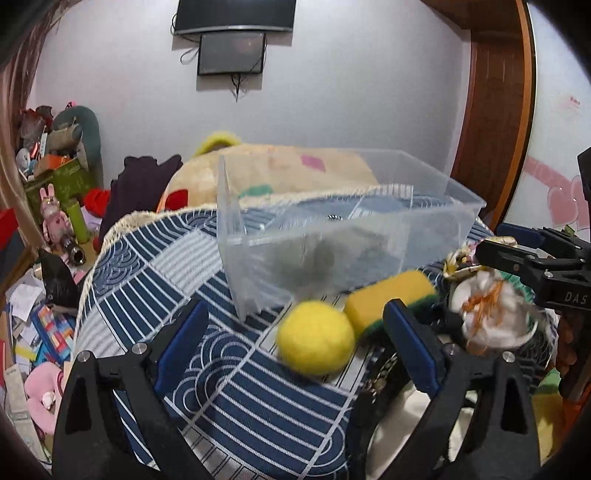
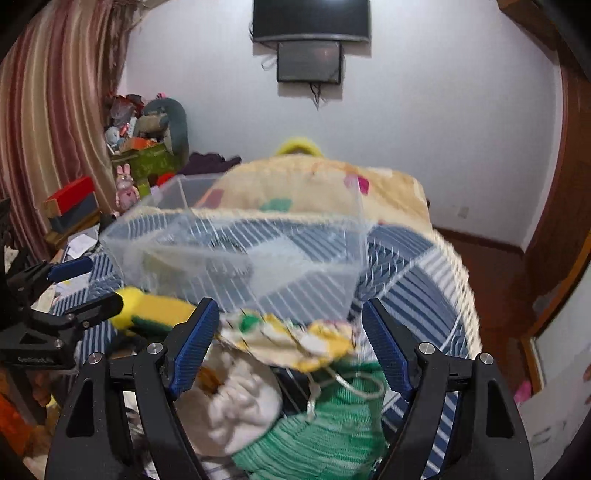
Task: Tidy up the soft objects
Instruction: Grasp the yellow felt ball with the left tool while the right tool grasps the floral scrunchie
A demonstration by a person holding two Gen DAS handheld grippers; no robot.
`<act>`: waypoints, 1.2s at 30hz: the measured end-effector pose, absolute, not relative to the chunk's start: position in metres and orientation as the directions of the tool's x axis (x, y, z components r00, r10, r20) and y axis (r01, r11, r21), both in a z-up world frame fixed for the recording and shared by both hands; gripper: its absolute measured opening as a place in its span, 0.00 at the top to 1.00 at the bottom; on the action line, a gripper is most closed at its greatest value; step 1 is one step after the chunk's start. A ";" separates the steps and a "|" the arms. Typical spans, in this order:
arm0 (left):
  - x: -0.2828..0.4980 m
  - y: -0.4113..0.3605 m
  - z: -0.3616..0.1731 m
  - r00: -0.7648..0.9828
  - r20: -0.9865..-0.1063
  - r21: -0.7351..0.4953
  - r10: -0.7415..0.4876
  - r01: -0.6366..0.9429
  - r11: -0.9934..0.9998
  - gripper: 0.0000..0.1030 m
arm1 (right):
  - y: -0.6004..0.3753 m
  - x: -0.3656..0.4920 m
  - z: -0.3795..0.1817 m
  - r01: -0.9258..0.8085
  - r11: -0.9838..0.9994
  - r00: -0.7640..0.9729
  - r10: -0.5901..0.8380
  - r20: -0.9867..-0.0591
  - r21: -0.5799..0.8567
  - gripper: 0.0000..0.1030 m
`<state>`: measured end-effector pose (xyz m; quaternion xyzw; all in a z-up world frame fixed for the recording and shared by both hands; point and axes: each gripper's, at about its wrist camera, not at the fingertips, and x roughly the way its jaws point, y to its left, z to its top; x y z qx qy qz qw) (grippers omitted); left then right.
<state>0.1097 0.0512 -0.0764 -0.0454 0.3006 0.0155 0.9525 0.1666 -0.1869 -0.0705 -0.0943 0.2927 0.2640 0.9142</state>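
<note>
Ball, yellow and fuzzy, sits on the blue patterned cloth between the wide-apart fingers of the left gripper, touching neither. A yellow-green sponge lies just beside it, in front of the clear plastic box. Only the right view shows the right gripper spread wide over a floral cloth, a white pouch and green knit, gripping nothing.

Rear wall: plain white, carrying a dark screen with a smaller panel mounted below. Striped curtain at left. Wooden door frame at right. Floor clutter at left.
</note>
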 end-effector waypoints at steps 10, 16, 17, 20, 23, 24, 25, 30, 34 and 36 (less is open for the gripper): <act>0.108 0.055 -0.091 0.800 -0.595 -0.151 -0.077 -0.018 0.988 0.40 | -0.200 0.165 -0.082 -0.560 0.826 0.637 0.474 -0.608 0.058 0.62; 0.105 0.050 -0.093 0.791 -0.606 -0.146 -0.089 0.000 0.989 0.60 | -0.199 0.160 -0.081 -0.569 0.819 0.633 0.489 -0.601 0.068 0.85; 0.103 0.049 -0.092 0.793 -0.603 -0.143 -0.088 0.001 0.990 0.61 | -0.200 0.157 -0.080 -0.571 0.819 0.637 0.490 -0.596 0.064 0.86; 0.096 0.048 -0.086 0.806 -0.587 -0.134 -0.073 -0.008 0.991 0.61 | -0.201 0.151 -0.073 -0.578 0.814 0.647 0.503 -0.573 0.061 0.87; 0.088 0.050 -0.075 0.825 -0.561 -0.138 -0.068 -0.013 0.990 0.61 | -0.203 0.147 -0.062 -0.586 0.808 0.661 0.517 -0.544 0.056 0.88; 0.086 0.051 -0.071 0.832 -0.551 -0.141 -0.066 -0.015 0.990 0.61 | -0.204 0.146 -0.058 -0.588 0.807 0.665 0.522 -0.534 0.055 0.88; 0.084 0.053 -0.067 0.838 -0.542 -0.144 -0.065 -0.016 0.989 0.61 | -0.205 0.142 -0.053 -0.591 0.804 0.672 0.529 -0.519 0.054 0.88; 0.077 0.057 -0.043 0.871 -0.488 -0.151 -0.061 -0.016 0.988 0.61 | -0.209 0.133 -0.033 -0.601 0.798 0.696 0.549 -0.462 0.043 0.88; 0.078 0.059 -0.025 0.894 -0.445 -0.154 -0.052 -0.019 0.988 0.61 | -0.208 0.128 -0.018 -0.604 0.796 0.715 0.560 -0.418 0.034 0.88; 0.080 0.060 -0.016 0.904 -0.425 -0.151 -0.042 -0.025 0.988 0.61 | -0.208 0.131 -0.010 -0.600 0.799 0.727 0.562 -0.395 0.032 0.88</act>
